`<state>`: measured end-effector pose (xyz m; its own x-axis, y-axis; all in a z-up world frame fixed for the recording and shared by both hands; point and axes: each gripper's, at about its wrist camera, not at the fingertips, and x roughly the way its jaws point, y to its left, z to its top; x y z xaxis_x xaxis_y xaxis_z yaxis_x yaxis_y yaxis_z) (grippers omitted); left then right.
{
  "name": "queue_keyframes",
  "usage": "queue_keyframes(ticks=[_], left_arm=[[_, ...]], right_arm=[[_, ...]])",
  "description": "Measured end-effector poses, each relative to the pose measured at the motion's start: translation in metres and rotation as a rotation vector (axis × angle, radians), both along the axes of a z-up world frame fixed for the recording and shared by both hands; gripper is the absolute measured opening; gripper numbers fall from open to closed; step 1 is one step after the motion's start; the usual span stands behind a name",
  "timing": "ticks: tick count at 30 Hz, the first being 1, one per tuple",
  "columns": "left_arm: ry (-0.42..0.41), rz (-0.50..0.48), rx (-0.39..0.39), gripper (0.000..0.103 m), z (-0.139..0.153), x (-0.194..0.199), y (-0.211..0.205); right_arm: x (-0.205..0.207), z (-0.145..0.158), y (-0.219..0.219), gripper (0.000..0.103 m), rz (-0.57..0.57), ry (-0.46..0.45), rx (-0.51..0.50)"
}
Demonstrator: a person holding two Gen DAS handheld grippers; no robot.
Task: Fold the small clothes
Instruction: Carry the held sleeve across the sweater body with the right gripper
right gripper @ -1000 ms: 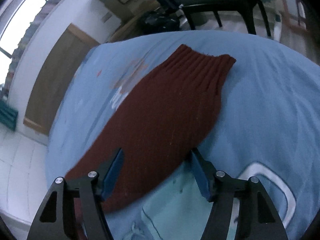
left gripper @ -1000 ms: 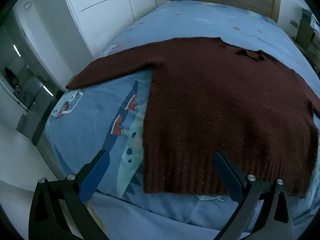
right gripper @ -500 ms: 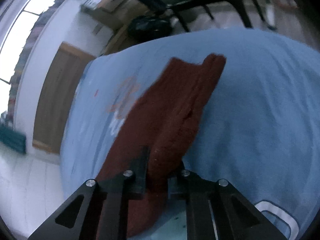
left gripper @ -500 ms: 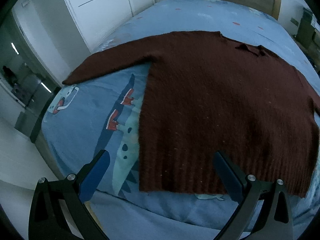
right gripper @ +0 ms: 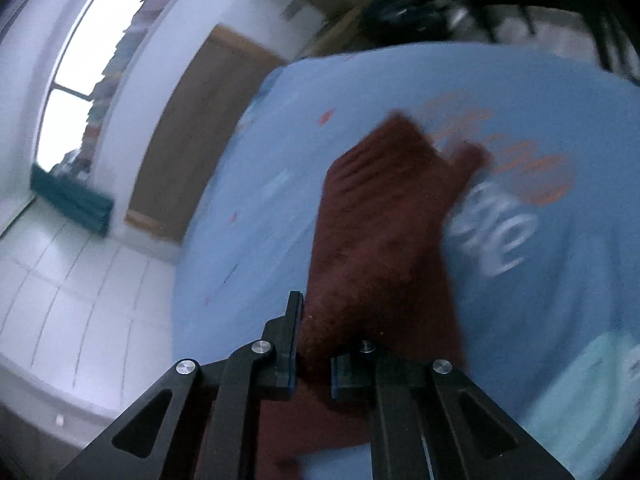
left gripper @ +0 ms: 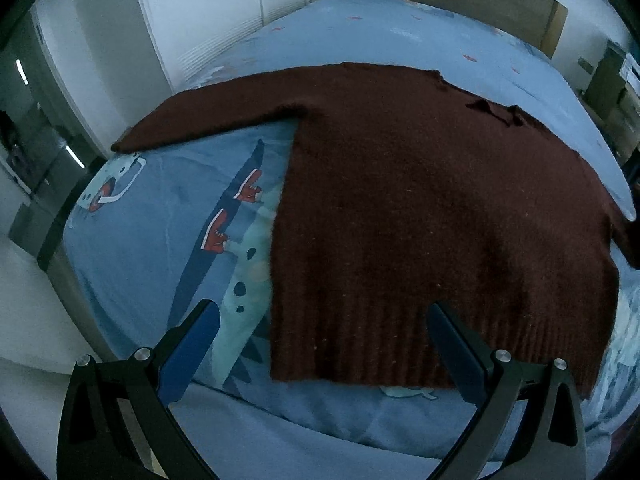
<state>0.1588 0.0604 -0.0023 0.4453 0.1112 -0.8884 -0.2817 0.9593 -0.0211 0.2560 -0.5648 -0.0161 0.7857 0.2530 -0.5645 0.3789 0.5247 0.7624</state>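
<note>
Sweater [left gripper: 440, 220] lies flat under wide-open left tool [left gripper: 320, 344]; right tool [right gripper: 312, 360] pinches its sleeve [right gripper: 384, 232].

Right wrist view: motion-blurred throughout. Sleeve [right gripper: 384, 232] ahead of the jaws is smeared; its cuff edge cannot be made out, and its near end is hidden between and beneath the jaws. Bed [right gripper: 248, 240] print to the right of the jaws is unreadable. Left wrist view: sweater [left gripper: 440, 208] hem partly covered by the right-side jaw; its far-right sleeve runs off frame.
</note>
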Motion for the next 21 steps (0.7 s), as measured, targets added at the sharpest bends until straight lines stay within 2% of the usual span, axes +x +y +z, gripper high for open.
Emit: queue_keyframes(ticks=[5, 15, 21], left_arm=[[-0.009, 0.031, -0.035, 0.102, 0.0, -0.007, 0.017], [-0.026, 0.074, -0.06, 0.102, 0.001, -0.02, 0.048], [-0.024, 0.124, -0.074, 0.102, -0.002, -0.029, 0.071]], right_arm=[[0.031, 0.008, 0.065, 0.01, 0.111, -0.022, 0.053], [0.094, 0.017, 0.229, 0.01, 0.34, -0.046, 0.139], [0.115, 0.019, 0.314, 0.01, 0.453, -0.075, 0.167]])
